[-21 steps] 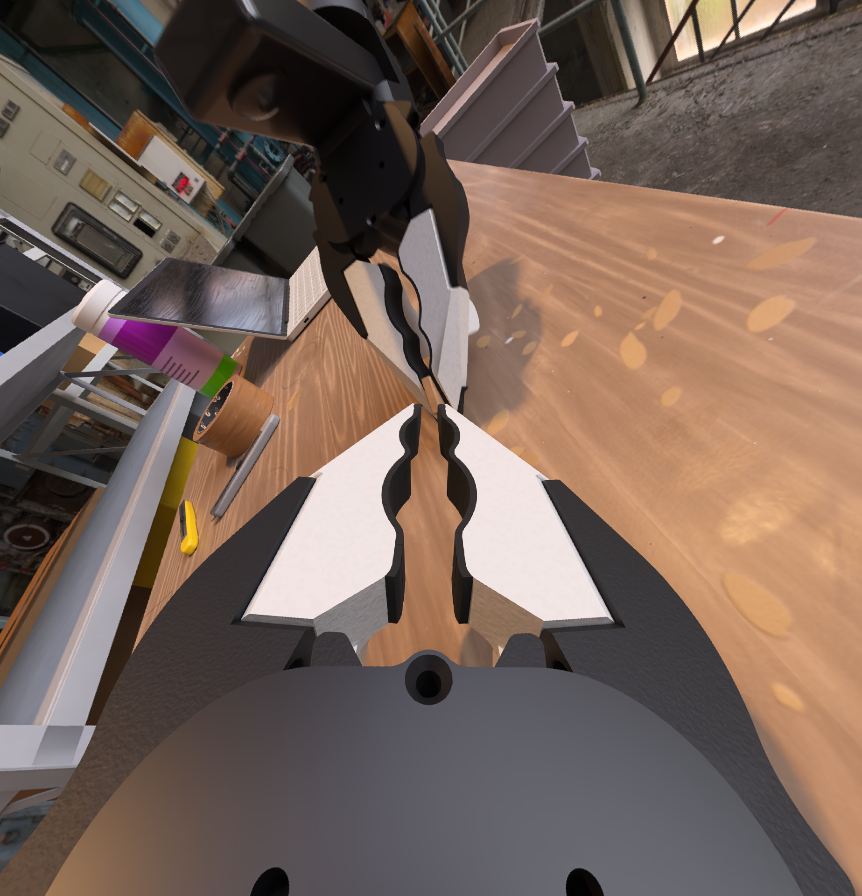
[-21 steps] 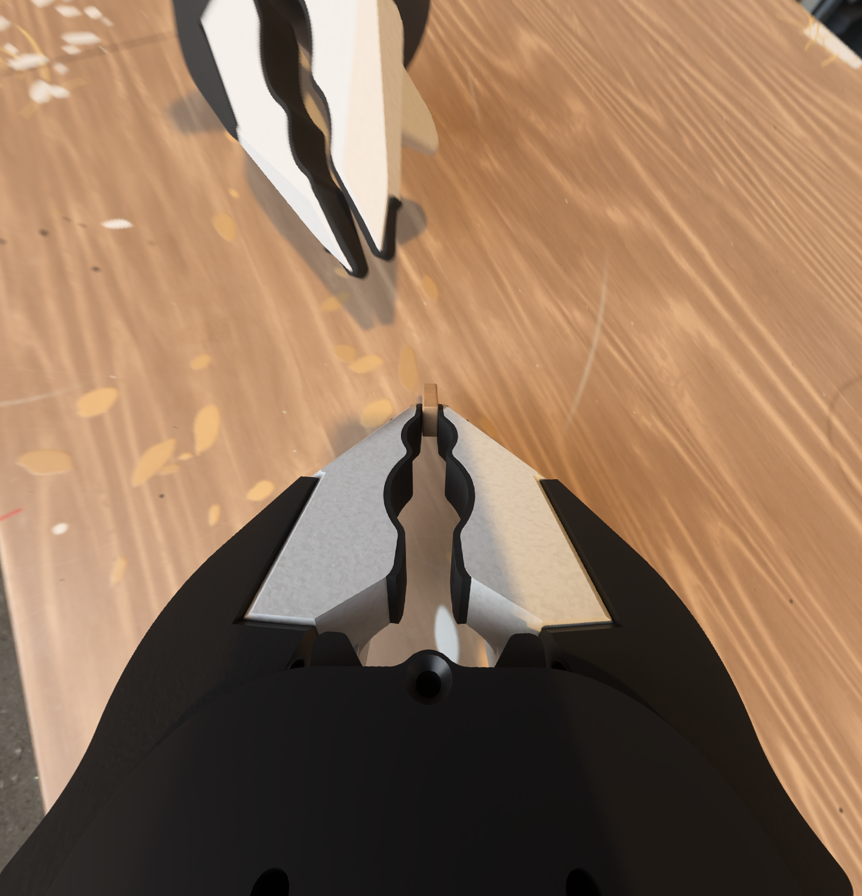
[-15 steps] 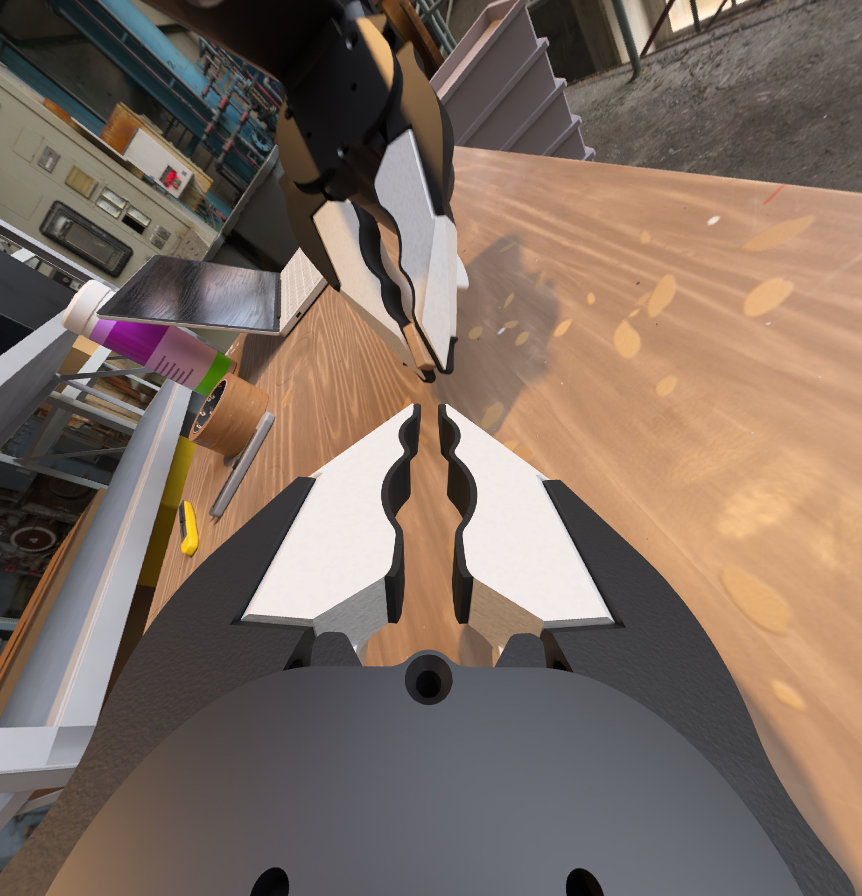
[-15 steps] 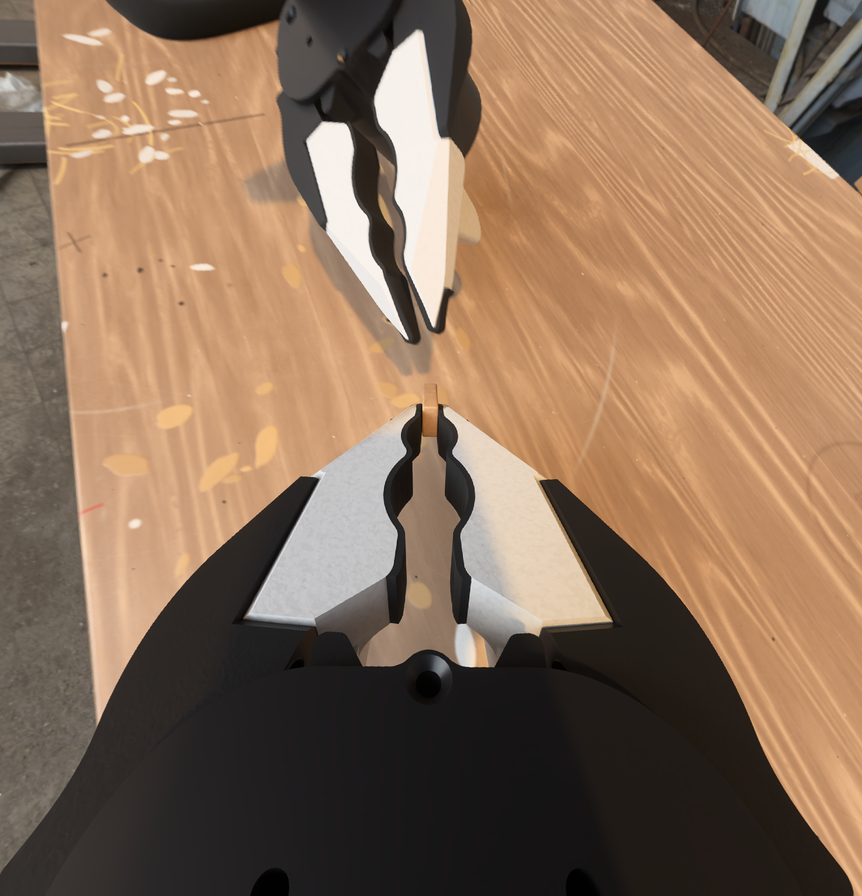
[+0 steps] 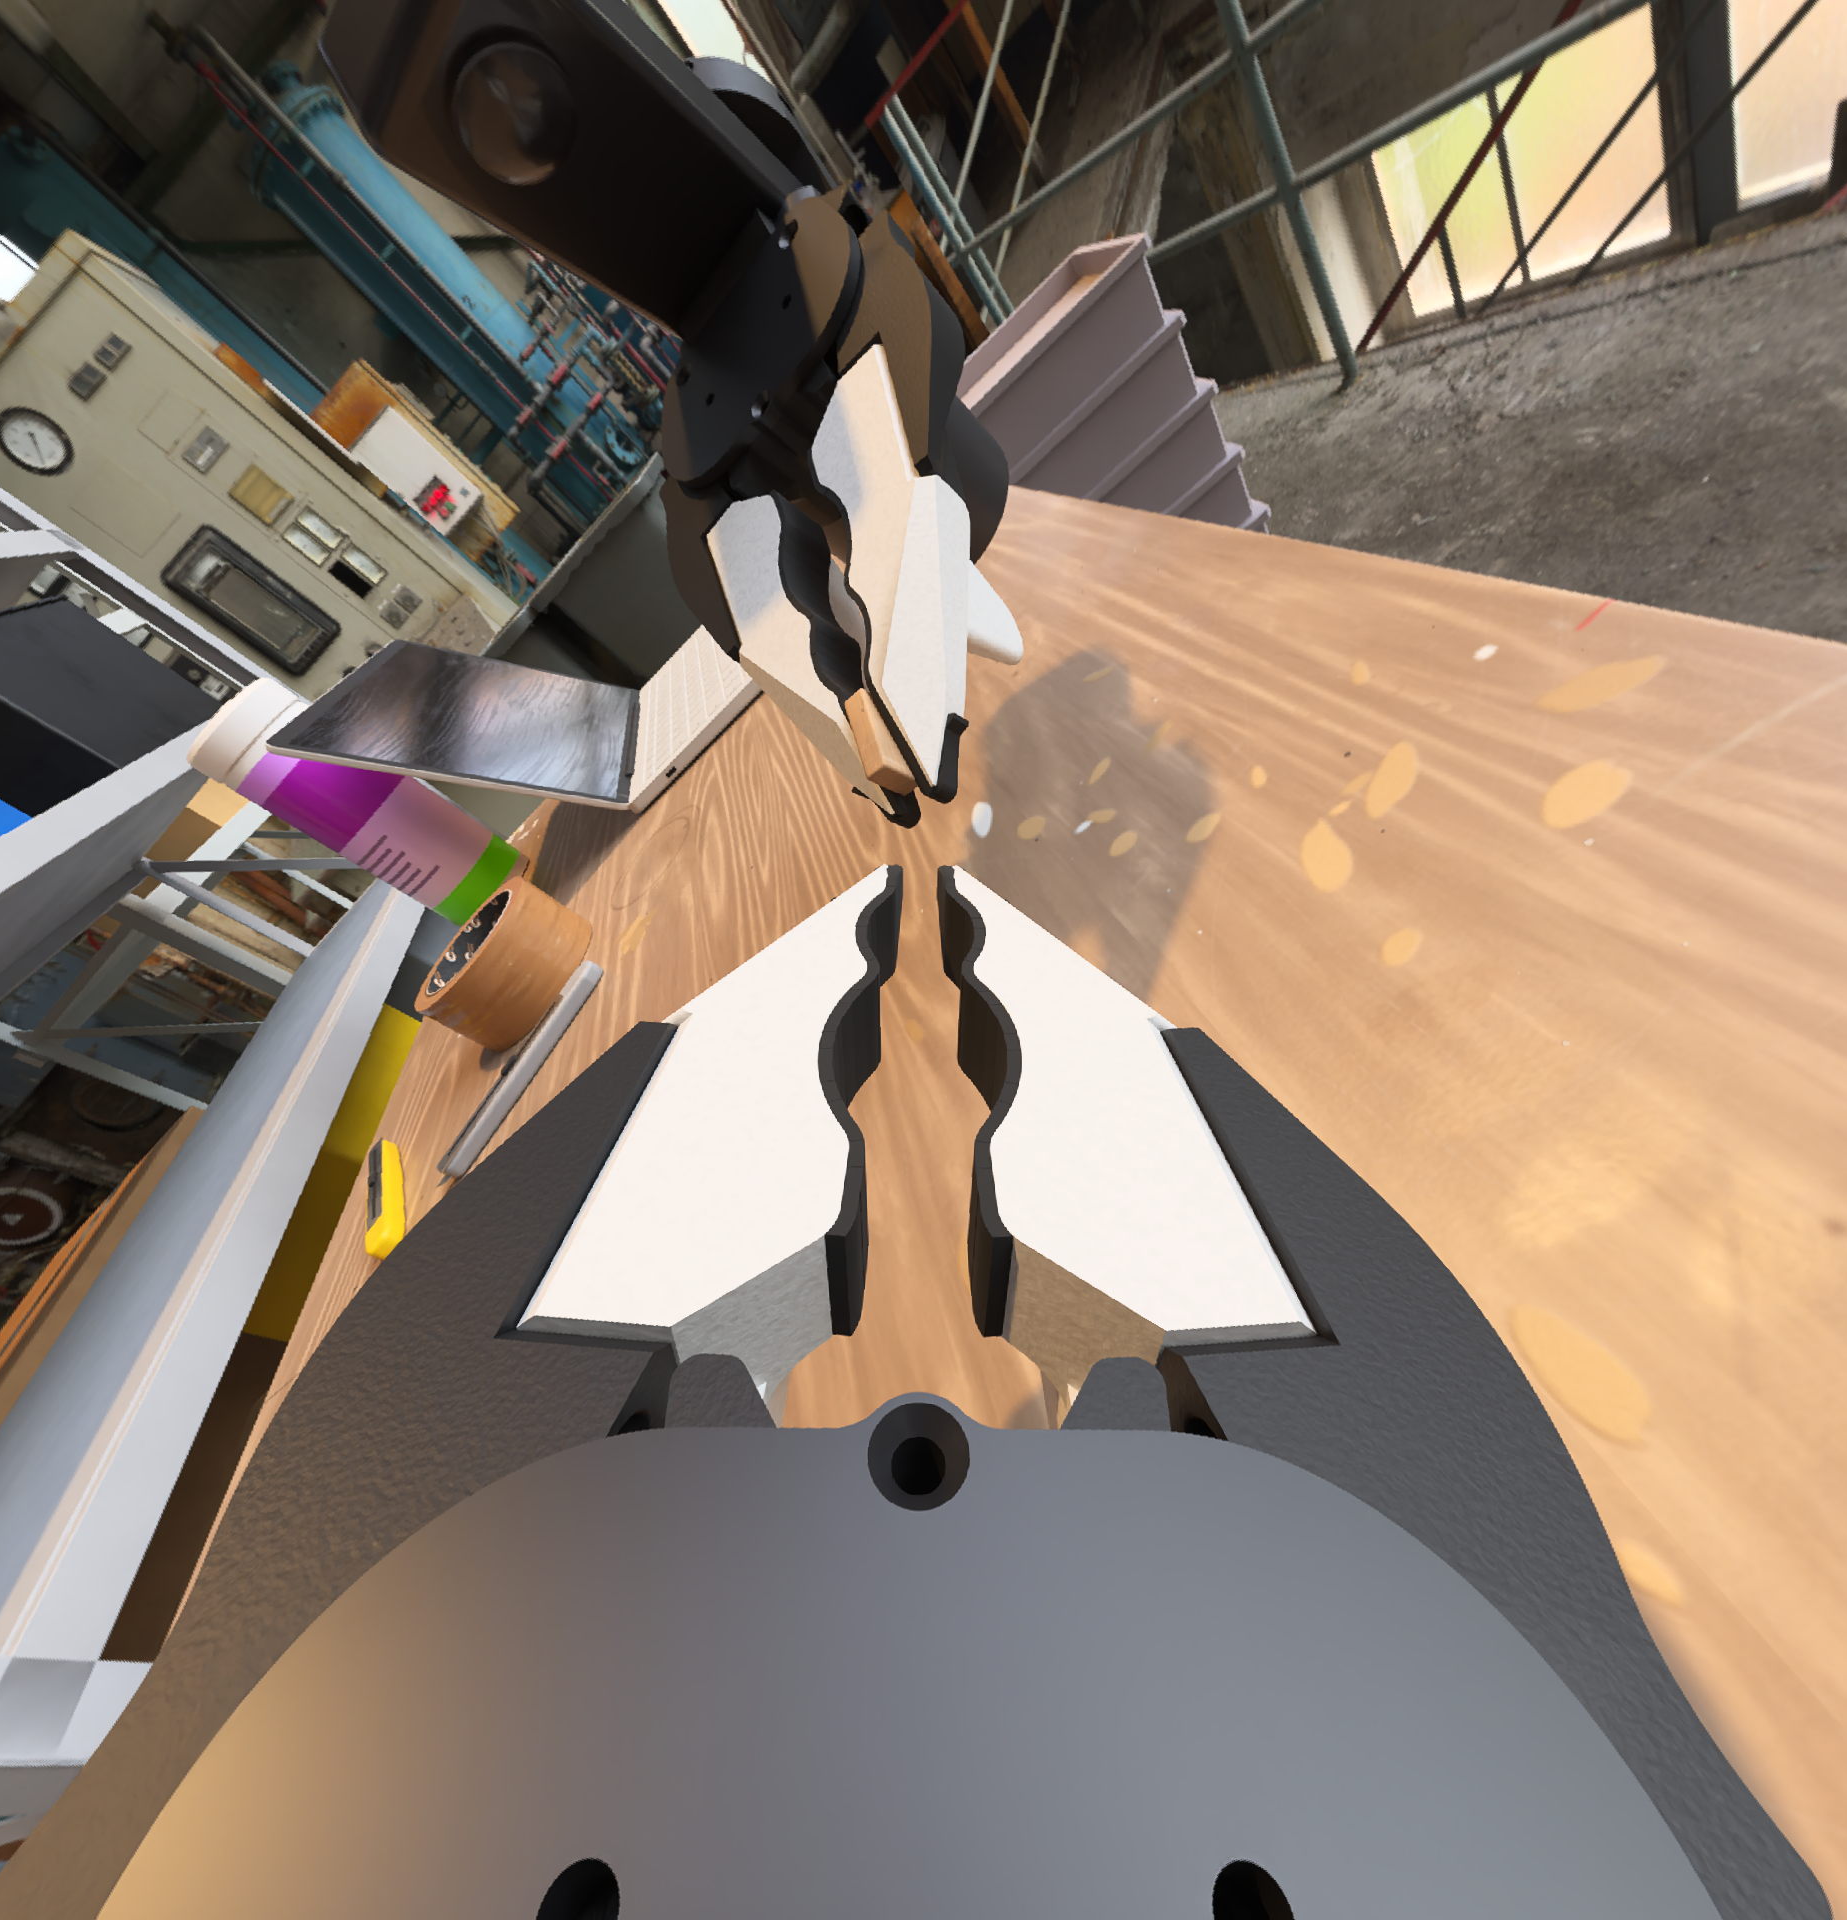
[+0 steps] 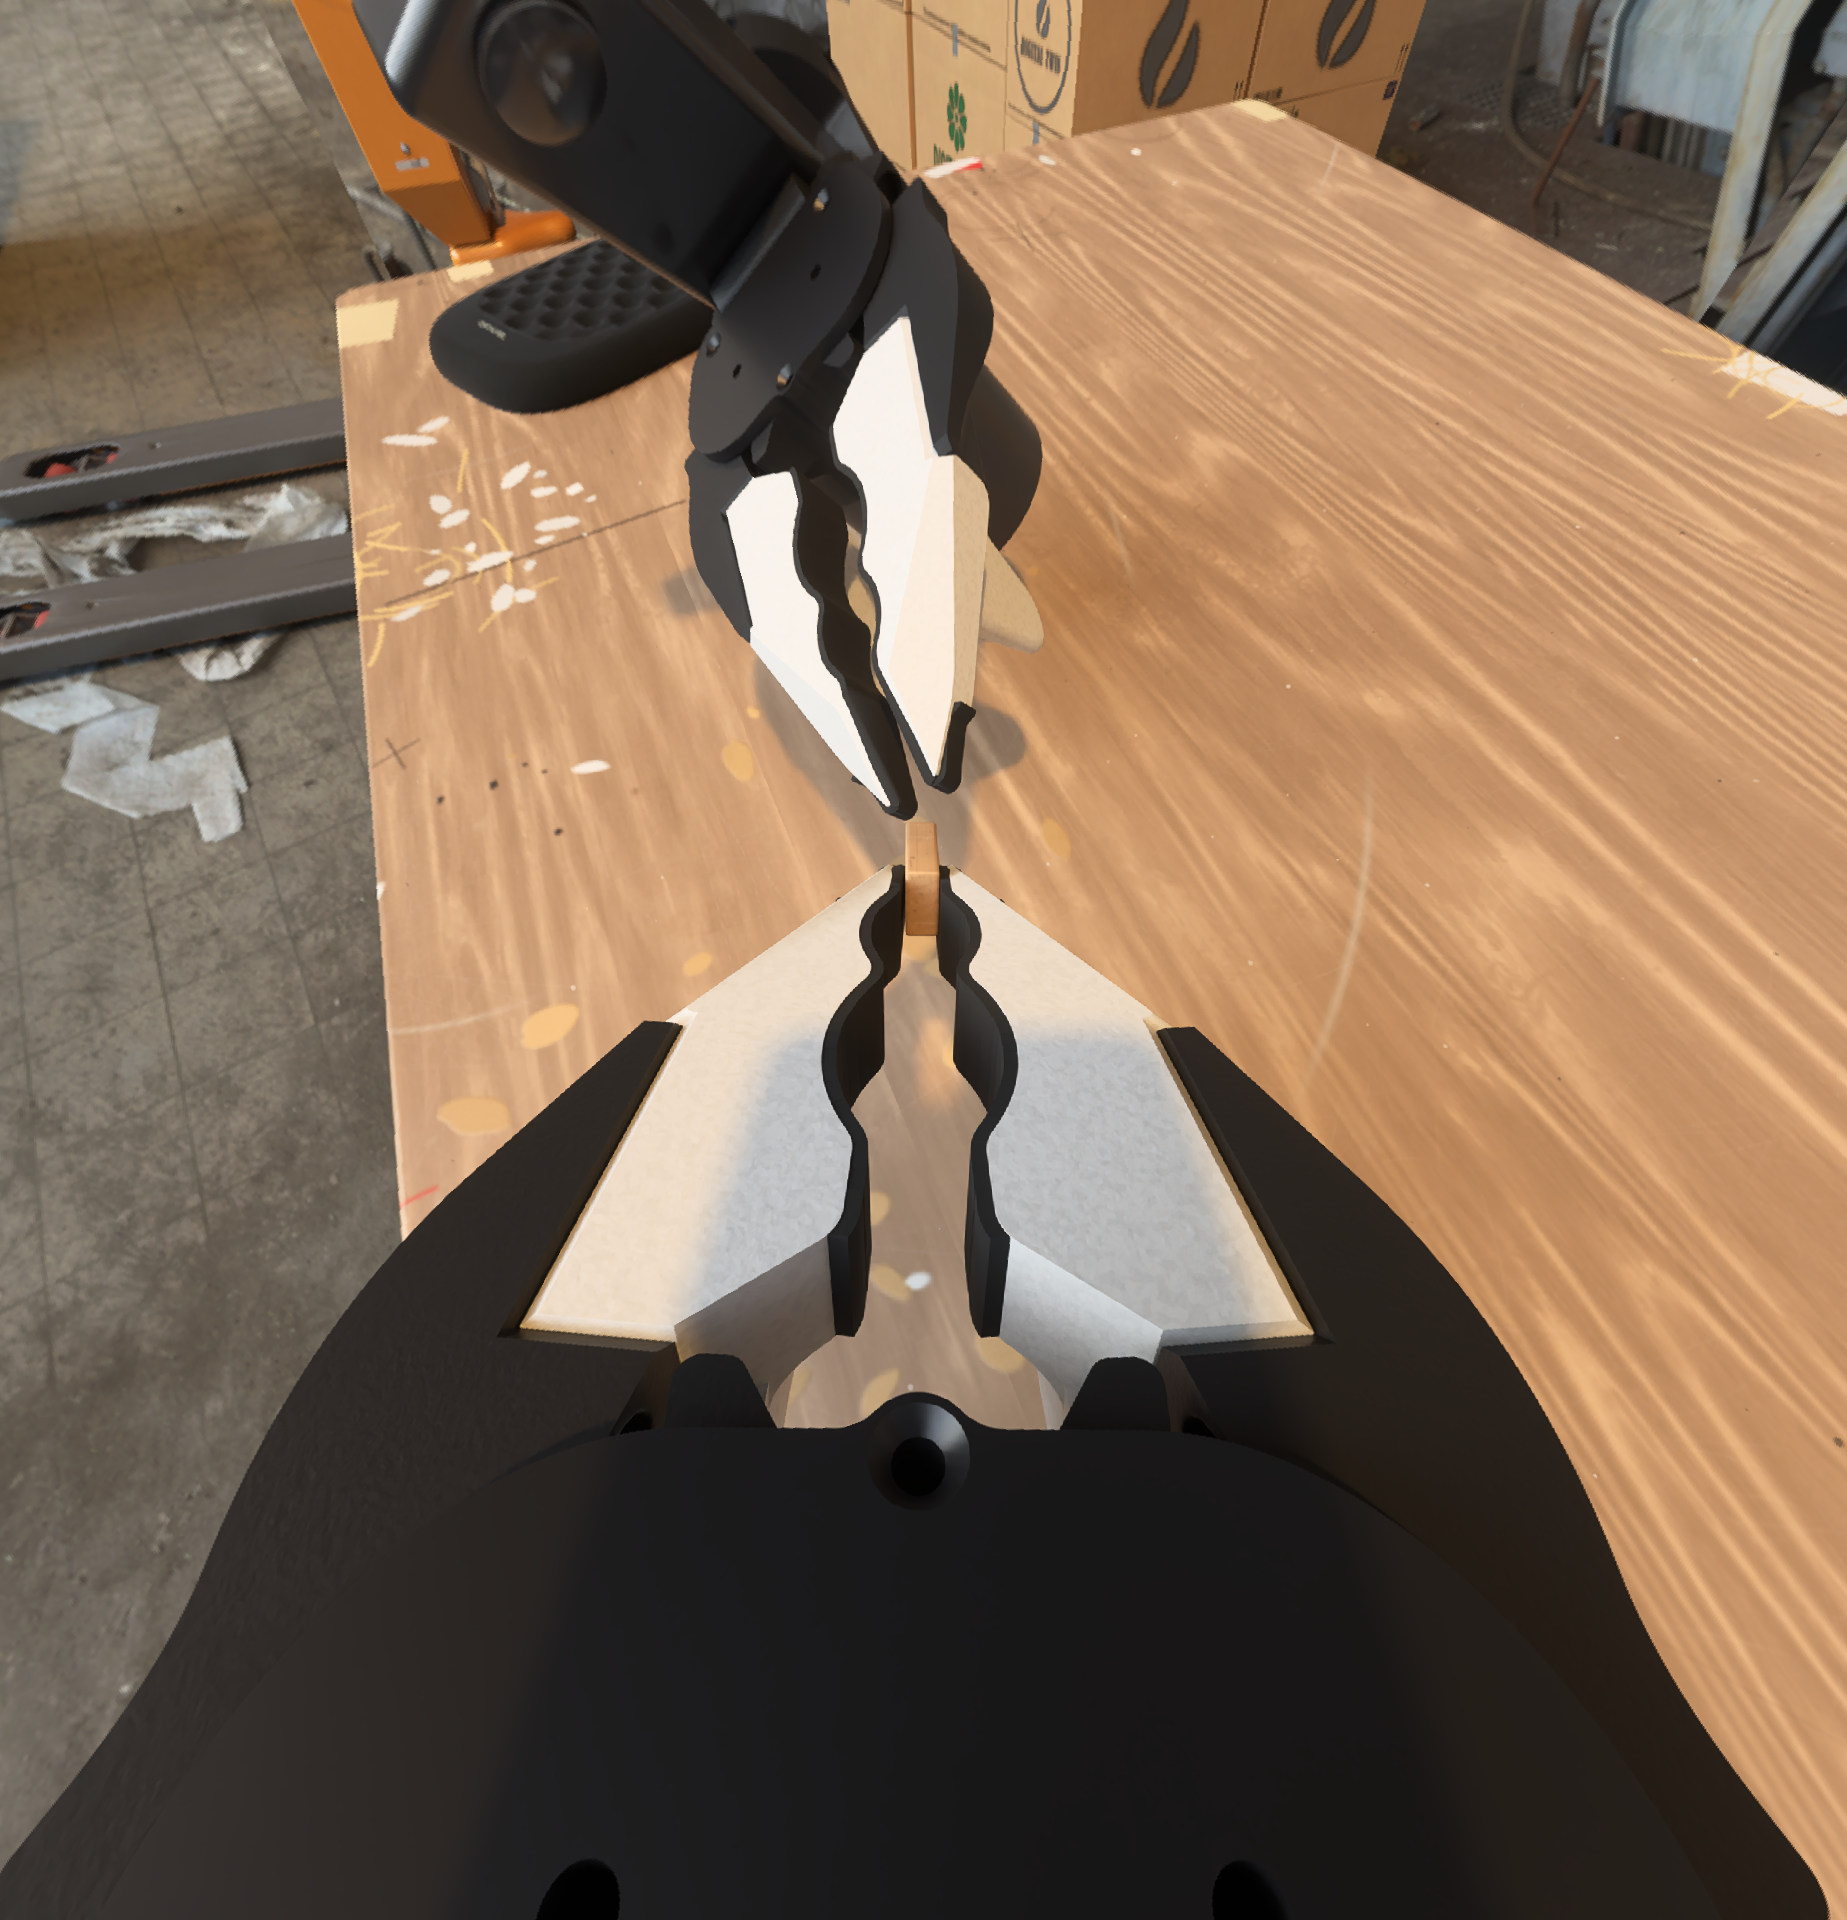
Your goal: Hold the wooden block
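Note:
A small thin wooden block (image 6: 919,891) is pinched upright between the tips of my right gripper (image 6: 919,883), above the wooden table (image 6: 1418,727). In the left wrist view the same block (image 5: 877,750) shows at the tips of the right gripper (image 5: 914,795), which hangs over the table (image 5: 1418,1039). My left gripper (image 5: 919,883) faces it tip to tip, a short gap away. Its fingers are nearly together with nothing between them. It also shows in the right wrist view (image 6: 914,795), just beyond the block.
At the left table edge lie a laptop (image 5: 503,727), a purple and pink bottle (image 5: 368,821), a tape roll (image 5: 503,971), a grey pen (image 5: 524,1070) and a yellow knife (image 5: 382,1195). A black perforated pad (image 6: 566,322) and cardboard boxes (image 6: 1106,62) stand at the far end.
My right gripper has risen and drawn back from the left gripper with the block still in it. The gap between the two sets of tips has grown slightly.

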`<action>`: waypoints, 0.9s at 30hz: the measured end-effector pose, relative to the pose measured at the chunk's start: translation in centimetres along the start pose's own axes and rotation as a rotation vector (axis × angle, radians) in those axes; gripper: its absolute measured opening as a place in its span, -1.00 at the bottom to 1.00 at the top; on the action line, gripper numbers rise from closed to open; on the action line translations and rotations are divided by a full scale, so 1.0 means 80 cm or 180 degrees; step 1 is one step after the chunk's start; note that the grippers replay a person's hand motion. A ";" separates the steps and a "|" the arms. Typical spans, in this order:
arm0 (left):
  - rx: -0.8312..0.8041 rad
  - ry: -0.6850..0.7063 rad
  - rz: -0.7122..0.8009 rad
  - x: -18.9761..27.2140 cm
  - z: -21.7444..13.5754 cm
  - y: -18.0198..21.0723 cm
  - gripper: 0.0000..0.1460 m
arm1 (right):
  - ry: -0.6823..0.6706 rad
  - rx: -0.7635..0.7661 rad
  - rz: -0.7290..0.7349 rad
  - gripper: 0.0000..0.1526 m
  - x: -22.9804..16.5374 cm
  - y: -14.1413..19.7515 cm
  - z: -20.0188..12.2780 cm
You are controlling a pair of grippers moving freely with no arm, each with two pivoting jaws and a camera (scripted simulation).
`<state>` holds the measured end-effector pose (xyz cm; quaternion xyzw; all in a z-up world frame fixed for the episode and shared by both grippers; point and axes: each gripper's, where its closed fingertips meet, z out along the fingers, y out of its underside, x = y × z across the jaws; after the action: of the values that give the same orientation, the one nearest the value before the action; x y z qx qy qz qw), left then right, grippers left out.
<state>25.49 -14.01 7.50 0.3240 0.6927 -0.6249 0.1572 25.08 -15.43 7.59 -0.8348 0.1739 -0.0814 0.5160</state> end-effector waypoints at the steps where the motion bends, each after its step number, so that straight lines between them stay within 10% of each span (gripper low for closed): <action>1: 0.0027 -0.0007 -0.0018 -0.001 -0.001 -0.001 -0.91 | 0.0005 0.0023 0.0011 -0.94 -0.001 -0.002 -0.001; 27: 0.0044 -0.0038 -0.0036 -0.002 0.000 -0.004 -0.91 | 0.0034 0.0012 0.0018 -0.94 -0.001 -0.001 0.000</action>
<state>25.39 -14.06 7.85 0.3174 0.6892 -0.6325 0.1556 25.02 -15.36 7.67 -0.8328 0.1789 -0.0847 0.5169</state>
